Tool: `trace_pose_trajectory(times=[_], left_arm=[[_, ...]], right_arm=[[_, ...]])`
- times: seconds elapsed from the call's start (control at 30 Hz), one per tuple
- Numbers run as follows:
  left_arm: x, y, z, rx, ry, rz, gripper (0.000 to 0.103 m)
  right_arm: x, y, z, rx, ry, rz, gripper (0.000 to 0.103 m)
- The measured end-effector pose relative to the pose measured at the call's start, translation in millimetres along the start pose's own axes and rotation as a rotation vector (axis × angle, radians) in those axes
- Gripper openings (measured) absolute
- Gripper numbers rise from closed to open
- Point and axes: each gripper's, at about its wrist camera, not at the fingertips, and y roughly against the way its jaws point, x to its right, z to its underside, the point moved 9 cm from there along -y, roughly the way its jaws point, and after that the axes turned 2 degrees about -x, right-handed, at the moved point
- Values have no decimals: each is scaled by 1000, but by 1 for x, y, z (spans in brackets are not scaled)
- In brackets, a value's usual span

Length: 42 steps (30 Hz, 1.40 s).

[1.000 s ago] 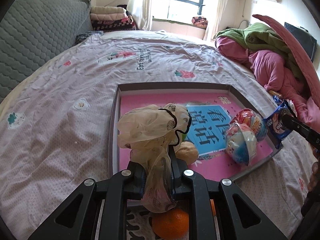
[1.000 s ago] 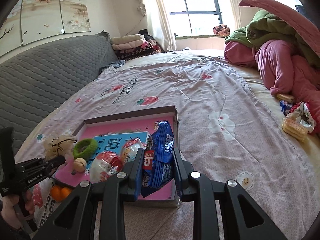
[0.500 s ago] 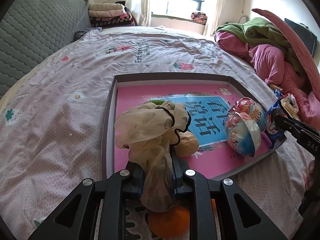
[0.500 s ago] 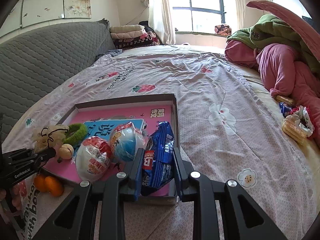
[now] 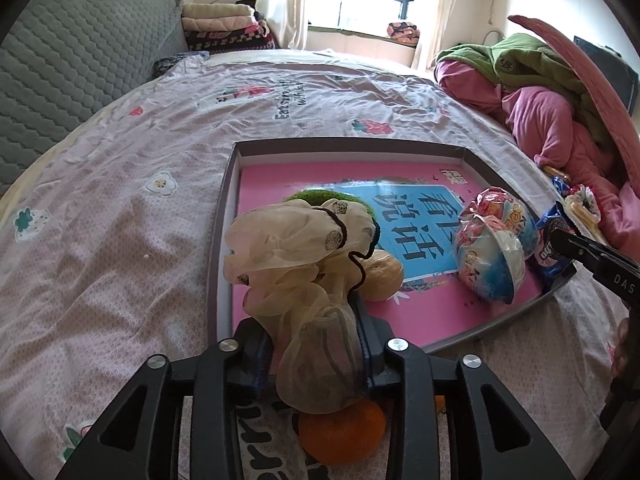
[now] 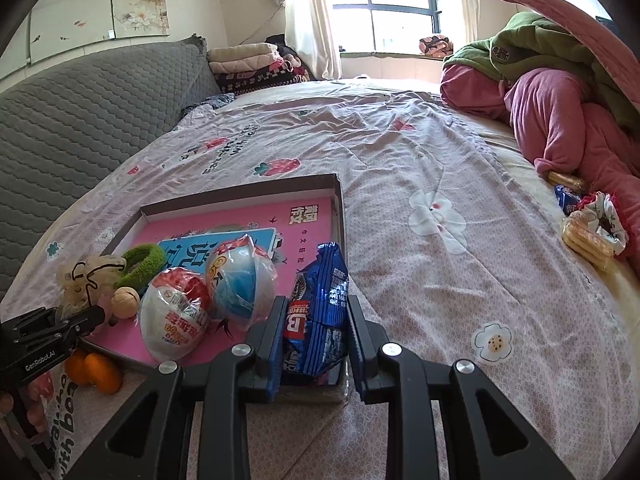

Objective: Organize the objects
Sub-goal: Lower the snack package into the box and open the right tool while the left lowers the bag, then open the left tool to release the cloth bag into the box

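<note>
While the left gripper [image 5: 316,344] is hanging over the near left corner of the grey tray [image 5: 224,216] on the bed, its jaws have just been opening around the beige scrunchie [image 5: 296,248], and the right gripper [image 6: 314,344] is pinching a blue snack packet [image 6: 320,300] at the tray's near right corner.

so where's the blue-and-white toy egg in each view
left wrist: the blue-and-white toy egg lies right of centre, near the box's right rim.
right wrist: the egg lies left of centre, just left of the blue snack packet.
shared landmark: the pink-lined box.
</note>
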Motion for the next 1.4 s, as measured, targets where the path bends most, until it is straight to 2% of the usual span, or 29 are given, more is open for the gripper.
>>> trace_pose_trajectory(times=[0.2, 0.5, 0.67, 1.03, 1.4], left_arm=[[-6, 2, 0, -2, 14, -5, 47], [-9, 11, 2, 7, 12, -11, 53], [-11, 14, 1, 10, 8, -15, 58], [-8, 24, -1, 32, 3, -16, 71], [-9, 39, -4, 53, 6, -31, 71]], right_arm=[[3, 1, 0, -2, 1, 27, 33], [2, 2, 0, 0, 38, 73, 40], [4, 6, -3, 17, 37, 87, 49], [7, 20, -13, 70, 0, 58, 50], [-3, 37, -16, 118, -1, 14, 50]])
